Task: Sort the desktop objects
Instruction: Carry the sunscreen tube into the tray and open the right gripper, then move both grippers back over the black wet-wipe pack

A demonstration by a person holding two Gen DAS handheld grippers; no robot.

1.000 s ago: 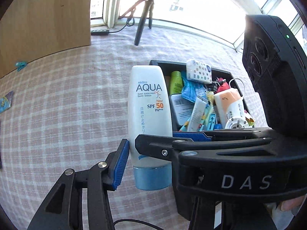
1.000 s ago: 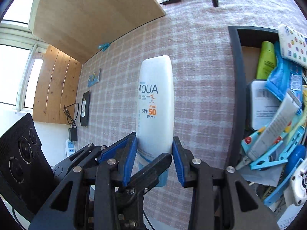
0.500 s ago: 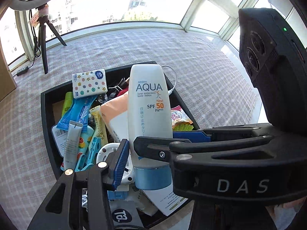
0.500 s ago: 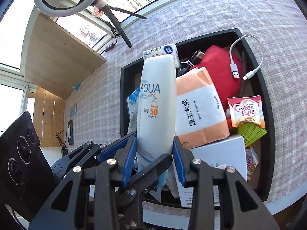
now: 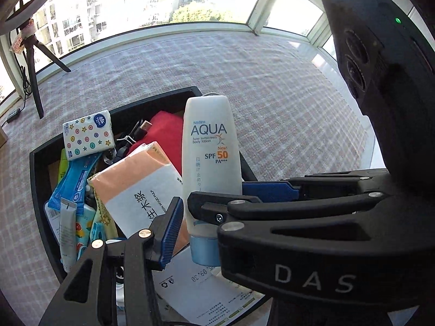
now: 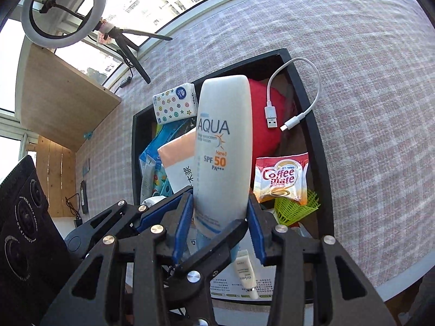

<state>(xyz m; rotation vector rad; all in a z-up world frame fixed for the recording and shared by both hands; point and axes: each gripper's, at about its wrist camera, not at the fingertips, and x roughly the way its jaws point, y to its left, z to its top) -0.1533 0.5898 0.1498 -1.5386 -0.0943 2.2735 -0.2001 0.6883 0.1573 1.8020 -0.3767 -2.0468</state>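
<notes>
A white AQUA sunscreen tube (image 5: 210,149) (image 6: 223,146) stands upright, blue cap down, held by both grippers above the full black tray (image 5: 40,190) (image 6: 318,146). My right gripper (image 6: 220,212) has its blue pads against the tube's two sides, and its jaws are opening. My left gripper (image 5: 209,214) grips the tube lower down from the crossing direction. One blue pad lies at the tube's left edge, the other is hidden behind the right gripper (image 5: 239,198). Its jaws are opening too. The tube is between both pairs of pads.
The tray holds a star-patterned tissue pack (image 5: 87,134), an orange-and-white tissue pack (image 5: 141,187), red cloth (image 6: 266,135), a white USB cable (image 6: 296,114), a Coffee mate sachet (image 6: 281,176) and a green mesh basket (image 6: 296,209). Checked tablecloth (image 5: 272,95) surrounds it. A ring light (image 6: 62,11) stands behind.
Both grippers have carried the tube sideways from over the bare tablecloth beside the tray to over the tray's contents. The tube has stayed upright between the pads.
</notes>
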